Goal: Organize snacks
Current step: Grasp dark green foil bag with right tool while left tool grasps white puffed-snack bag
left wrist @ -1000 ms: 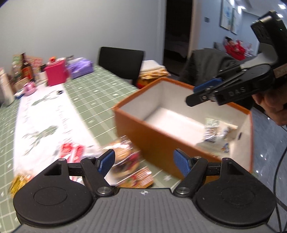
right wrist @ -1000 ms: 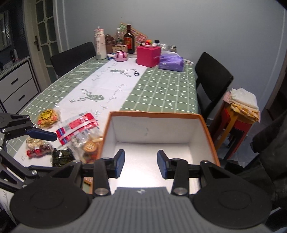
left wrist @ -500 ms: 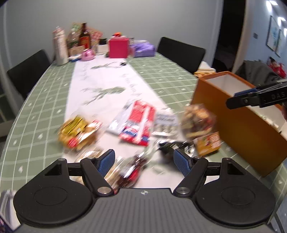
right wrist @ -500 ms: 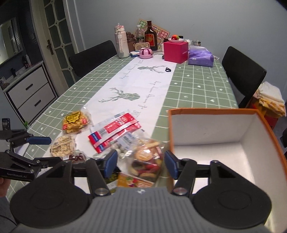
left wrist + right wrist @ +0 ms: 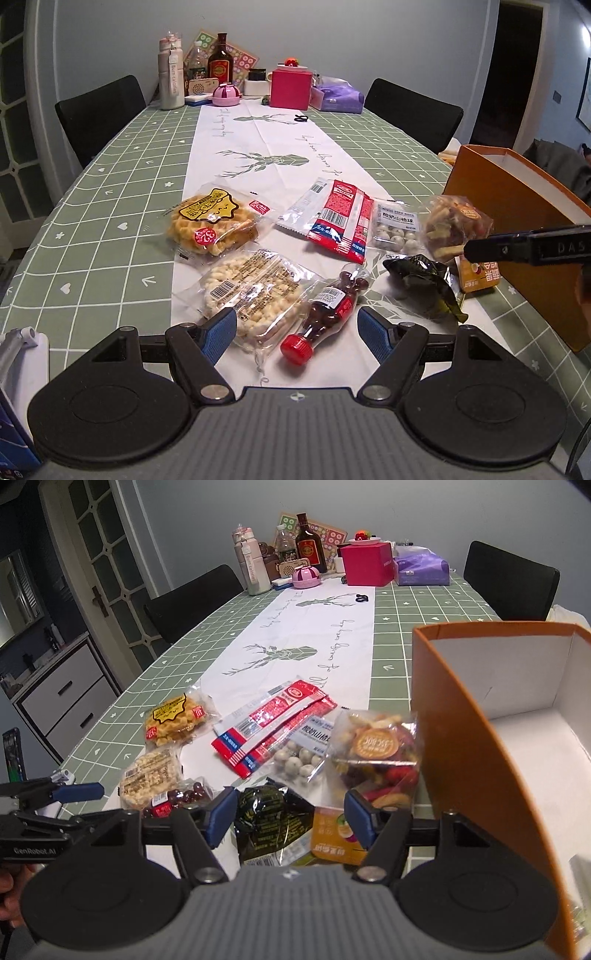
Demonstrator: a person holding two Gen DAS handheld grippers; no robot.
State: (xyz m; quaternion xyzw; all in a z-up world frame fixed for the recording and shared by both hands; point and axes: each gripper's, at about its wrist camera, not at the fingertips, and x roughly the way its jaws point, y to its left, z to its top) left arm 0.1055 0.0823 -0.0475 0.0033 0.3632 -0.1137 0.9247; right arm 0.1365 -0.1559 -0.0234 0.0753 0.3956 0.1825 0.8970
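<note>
L gripper (image 5: 297, 328) jaws wide, empty, over red-capped candy bottle pack (image 5: 327, 308) on surface. R gripper (image 5: 286, 818) jaws opening above dark foil pack (image 5: 269, 814). Both light, crinkly, slippery; pinch mid-body.

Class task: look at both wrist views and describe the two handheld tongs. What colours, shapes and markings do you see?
Both tongs, left and right, have black linkage arms on round black discs, blue ribbed pads, silver pivot screws and a grey ridged body. White lettering marks their sides.

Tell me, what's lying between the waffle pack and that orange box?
In the left wrist view, between the waffle pack and orange box lie the red-and-white packets, white-ball bag and mixed-snack bag.
</note>
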